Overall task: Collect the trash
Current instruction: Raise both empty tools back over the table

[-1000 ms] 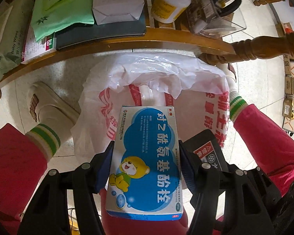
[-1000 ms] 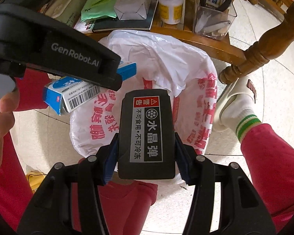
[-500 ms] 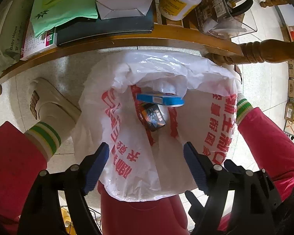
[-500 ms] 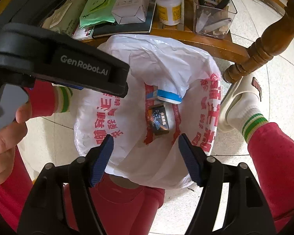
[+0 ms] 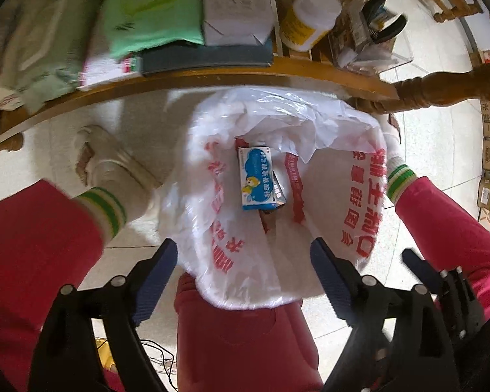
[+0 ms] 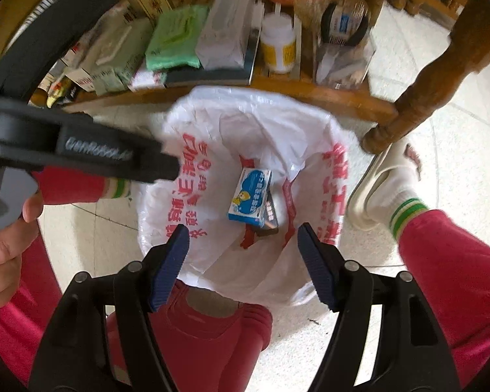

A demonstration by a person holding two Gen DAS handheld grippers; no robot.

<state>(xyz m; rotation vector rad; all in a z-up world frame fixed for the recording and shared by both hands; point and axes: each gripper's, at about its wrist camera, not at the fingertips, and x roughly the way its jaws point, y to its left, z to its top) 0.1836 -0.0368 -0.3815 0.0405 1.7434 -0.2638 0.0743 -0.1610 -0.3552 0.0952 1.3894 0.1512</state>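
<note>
A white plastic bag (image 5: pixel 359 202) with red print lines a bin on the floor between the person's feet. At its bottom lies a blue-and-white medicine box (image 5: pixel 257 176) face up, on top of a black packet (image 5: pixel 277 192) that only peeks out. My left gripper (image 5: pixel 241 248) hovers above the bag's near rim, its jaws opening with nothing between them. In the right wrist view the same box (image 6: pixel 250 199) and black packet (image 6: pixel 269 217) lie in the bag (image 6: pixel 186 176). My right gripper (image 6: pixel 243 230) stands open and empty above them, with the left gripper's body (image 6: pixel 81 143) at the left.
A curved wooden shelf (image 5: pixel 212 78) behind the bag carries a green wipes pack (image 5: pixel 153 9), a white carton (image 5: pixel 235 3), a white bottle (image 5: pixel 310 19) and a clear holder with pliers (image 5: pixel 375 36). A turned wooden leg (image 5: pixel 441 88) stands at the right. Slippered feet (image 5: pixel 111 160) and red trouser legs flank the bag.
Both grippers let go of their loads: the blue box and the black packet fell into the bag and settled at its bottom. Both grippers widened and rose above the bag.
</note>
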